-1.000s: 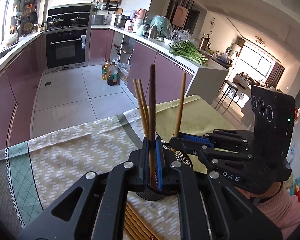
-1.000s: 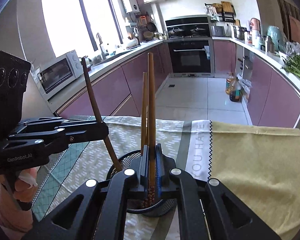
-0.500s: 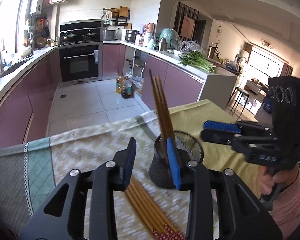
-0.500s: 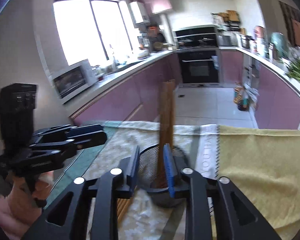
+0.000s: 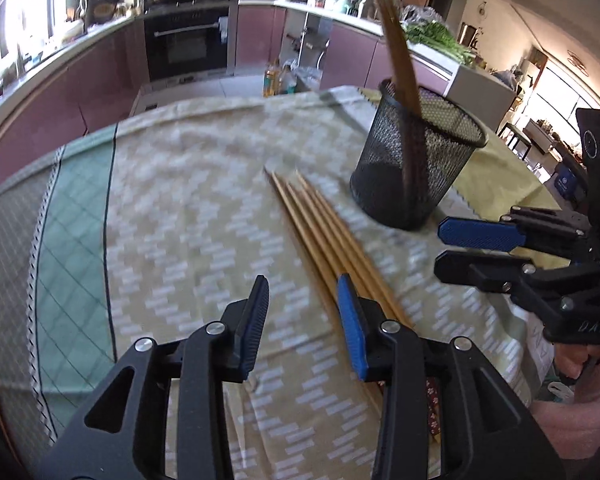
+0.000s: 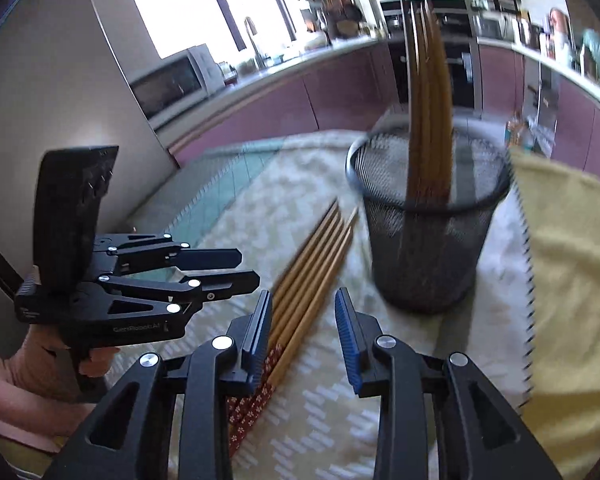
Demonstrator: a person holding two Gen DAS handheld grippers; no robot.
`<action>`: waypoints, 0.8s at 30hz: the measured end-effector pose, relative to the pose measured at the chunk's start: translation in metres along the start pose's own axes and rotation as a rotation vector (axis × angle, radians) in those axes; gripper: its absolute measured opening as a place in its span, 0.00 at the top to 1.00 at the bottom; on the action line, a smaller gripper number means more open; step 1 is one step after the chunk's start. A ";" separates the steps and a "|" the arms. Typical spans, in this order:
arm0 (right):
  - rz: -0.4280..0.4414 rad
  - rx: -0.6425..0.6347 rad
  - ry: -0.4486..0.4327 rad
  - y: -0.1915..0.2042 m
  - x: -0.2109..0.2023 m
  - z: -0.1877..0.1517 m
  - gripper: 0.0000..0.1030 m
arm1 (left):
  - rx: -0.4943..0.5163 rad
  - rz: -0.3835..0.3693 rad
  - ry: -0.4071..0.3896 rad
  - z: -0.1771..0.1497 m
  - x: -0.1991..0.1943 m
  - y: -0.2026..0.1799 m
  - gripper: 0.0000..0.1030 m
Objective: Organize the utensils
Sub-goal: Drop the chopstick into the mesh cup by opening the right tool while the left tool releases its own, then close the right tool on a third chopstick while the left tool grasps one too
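The left gripper (image 5: pixel 303 320) has just been opening its fingers; they stand parted and empty, low over the table (image 5: pixel 172 208). The row of loose chopsticks (image 5: pixel 324 236) lies flat just right of it, touching side by side, long axes running from the patterned ends near the person to the tips beside the mesh cup (image 5: pixel 416 164). The right gripper (image 6: pixel 302 332) has likewise just parted, nothing held. Risk: closing on several chopsticks at once could scatter the row, and a swing could tip the cup, whose chopsticks (image 6: pixel 428 112) stand tips up, leaning.
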State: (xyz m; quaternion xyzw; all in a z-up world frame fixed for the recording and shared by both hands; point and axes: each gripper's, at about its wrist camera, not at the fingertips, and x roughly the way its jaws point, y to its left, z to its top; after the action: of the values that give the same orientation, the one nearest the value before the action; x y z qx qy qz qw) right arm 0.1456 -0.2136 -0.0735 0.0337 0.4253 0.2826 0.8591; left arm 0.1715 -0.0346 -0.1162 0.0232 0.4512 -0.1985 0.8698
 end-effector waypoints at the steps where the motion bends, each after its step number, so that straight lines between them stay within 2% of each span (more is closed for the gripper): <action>1: -0.008 0.006 0.012 0.000 0.005 -0.003 0.70 | -0.008 -0.006 0.010 -0.002 0.003 0.001 0.65; 7: -0.022 0.029 0.050 0.001 0.021 -0.011 0.70 | -0.005 0.002 0.005 -0.003 0.006 -0.003 0.64; 24: -0.073 0.014 0.070 0.011 0.033 -0.013 0.74 | 0.005 0.027 0.021 -0.002 0.016 -0.005 0.66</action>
State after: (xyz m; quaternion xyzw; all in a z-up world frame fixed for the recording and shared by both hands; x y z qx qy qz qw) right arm 0.1467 -0.1902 -0.1024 0.0142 0.4580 0.2490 0.8532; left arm 0.1767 -0.0439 -0.1296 0.0335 0.4592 -0.1876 0.8676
